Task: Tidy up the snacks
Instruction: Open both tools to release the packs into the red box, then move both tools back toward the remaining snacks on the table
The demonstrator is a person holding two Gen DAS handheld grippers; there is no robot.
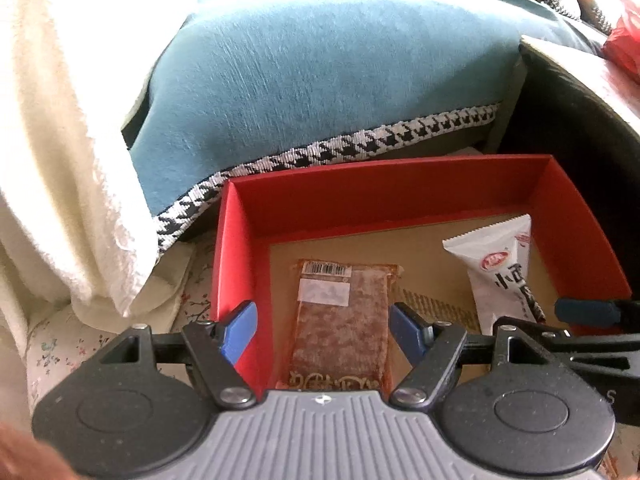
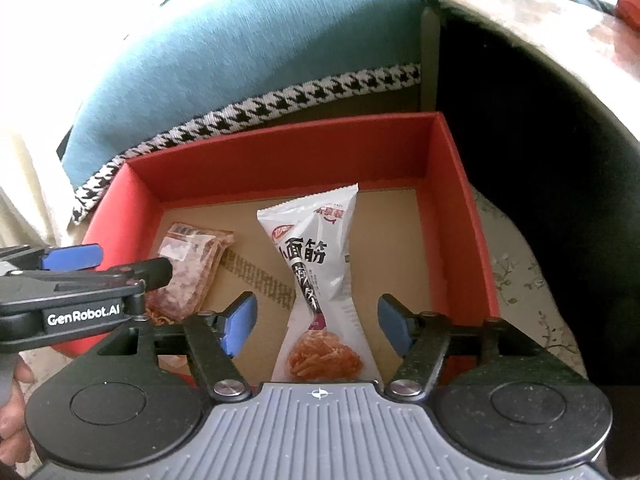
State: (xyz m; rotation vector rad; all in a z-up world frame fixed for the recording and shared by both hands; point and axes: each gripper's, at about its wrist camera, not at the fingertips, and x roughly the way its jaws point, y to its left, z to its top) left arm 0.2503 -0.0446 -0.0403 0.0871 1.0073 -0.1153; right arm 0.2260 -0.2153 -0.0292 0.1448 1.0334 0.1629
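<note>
Here the wide-open, empty left gripper straddles the meat snack pack, long axis near-to-far; the right gripper, likewise gaping empty, brackets the white gluten-strip packet.

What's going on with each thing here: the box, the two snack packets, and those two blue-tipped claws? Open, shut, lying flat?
Red box: lidless, open at the top, holding both packets.
Brown snack packet: sealed, lying flat on the box floor.
White snack packet: sealed, lying on the box floor.
Left gripper: open, jaws either side of the brown packet, gripping nothing.
Right gripper: open, jaws either side of the white packet, gripping nothing.
</note>
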